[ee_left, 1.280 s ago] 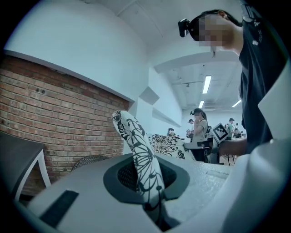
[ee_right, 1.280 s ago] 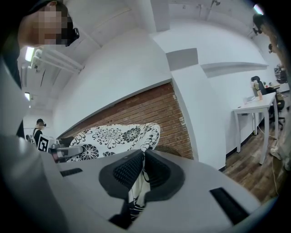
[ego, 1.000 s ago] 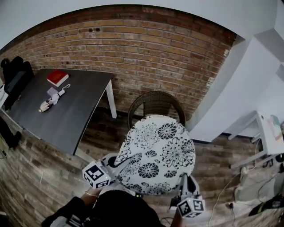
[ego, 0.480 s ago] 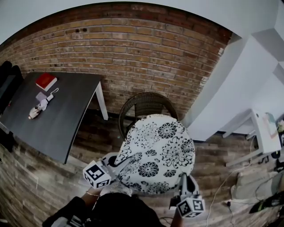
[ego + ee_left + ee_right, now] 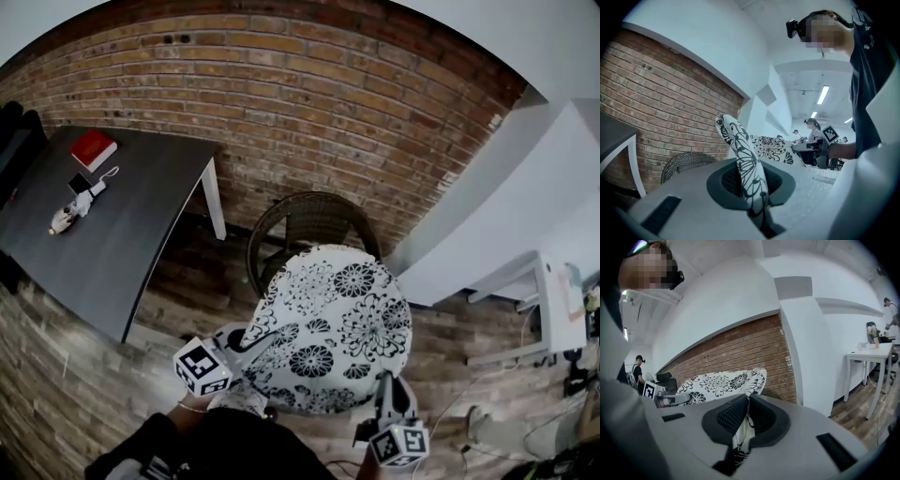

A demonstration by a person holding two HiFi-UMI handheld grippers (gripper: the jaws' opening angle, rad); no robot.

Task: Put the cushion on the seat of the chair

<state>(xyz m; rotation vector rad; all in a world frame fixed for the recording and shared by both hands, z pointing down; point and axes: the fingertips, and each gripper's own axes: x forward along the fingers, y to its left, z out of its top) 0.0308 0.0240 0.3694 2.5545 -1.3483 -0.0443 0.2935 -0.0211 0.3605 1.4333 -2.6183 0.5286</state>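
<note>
The cushion [image 5: 328,328] has advanced toward the chair [image 5: 314,220] and now hides its near rim, probably hovering over the seat. The left gripper [image 5: 247,341] and right gripper [image 5: 385,382] each pinch a near edge, keeping it spread flat for laying down.

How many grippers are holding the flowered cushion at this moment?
2. The left gripper is shut on the near left edge of the cushion; the right gripper is shut on its near right edge. Neither is hidden.
</note>
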